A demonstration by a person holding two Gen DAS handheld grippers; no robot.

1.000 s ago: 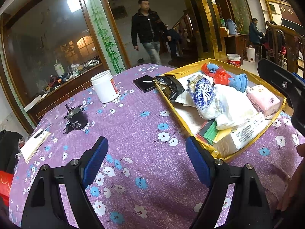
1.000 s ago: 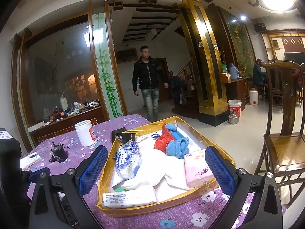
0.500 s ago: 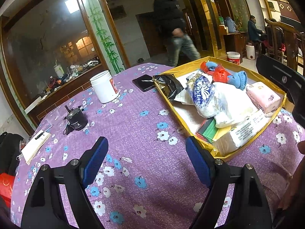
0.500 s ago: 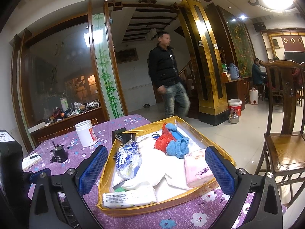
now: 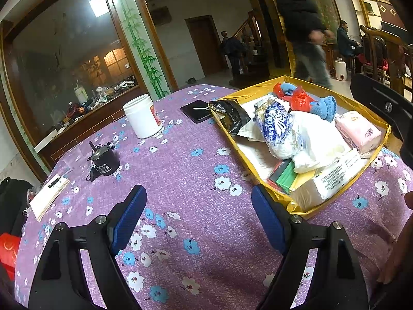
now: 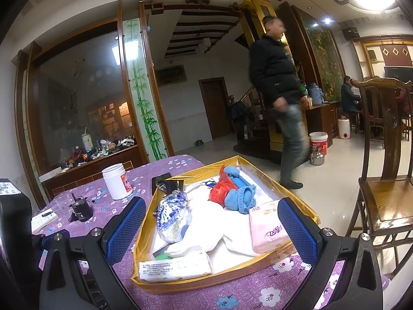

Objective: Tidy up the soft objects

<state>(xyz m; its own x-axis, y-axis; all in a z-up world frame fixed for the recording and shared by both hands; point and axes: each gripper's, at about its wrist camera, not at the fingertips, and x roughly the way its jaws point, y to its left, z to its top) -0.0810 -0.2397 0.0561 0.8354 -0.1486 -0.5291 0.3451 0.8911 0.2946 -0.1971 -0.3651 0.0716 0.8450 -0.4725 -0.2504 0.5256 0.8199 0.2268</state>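
A: Gold foil-lined tray [image 6: 304, 208] is seen on the purple flowered tablecloth [image 5: 185, 180], packed with soft goods. Any legible text?

B: "Vinda" is read in blue on the clear tissue bag [image 5: 277, 129]. Small printed lines are noted on the white tissue pack [image 6: 175, 267] at the tray's near edge, too small to be read. Red script is seen on the pink tissue pack [image 6: 267, 228], not decipherable. A red label is seen on the white jar [image 5: 142, 120], also unreadable.

A: Other tray contents?

B: A white plastic bag [image 6: 214, 230] is laid across the middle, a red plastic bag [image 6: 219, 193] and blue knitted shoes [image 6: 241, 197] at the far end, a dark foil snack bag [image 5: 231, 115] at the far left corner, and green and yellow flat items [image 5: 286, 178] tucked under the white bag.

A: Gripper states?

B: The left gripper [image 5: 198, 217] is held spread wide over bare cloth, just left of the tray, nothing between the blue pads. The right gripper [image 6: 210, 228] is likewise spread wide, nothing gripped, the tray framed between its pads.

A: Off-tray items?

B: A black phone [image 5: 196, 111] is seen touching the tray's far corner, a small black device [image 5: 104, 161] and a notepad [image 5: 49, 197] at left. A walking person [image 6: 280, 98] is blurred behind the table.
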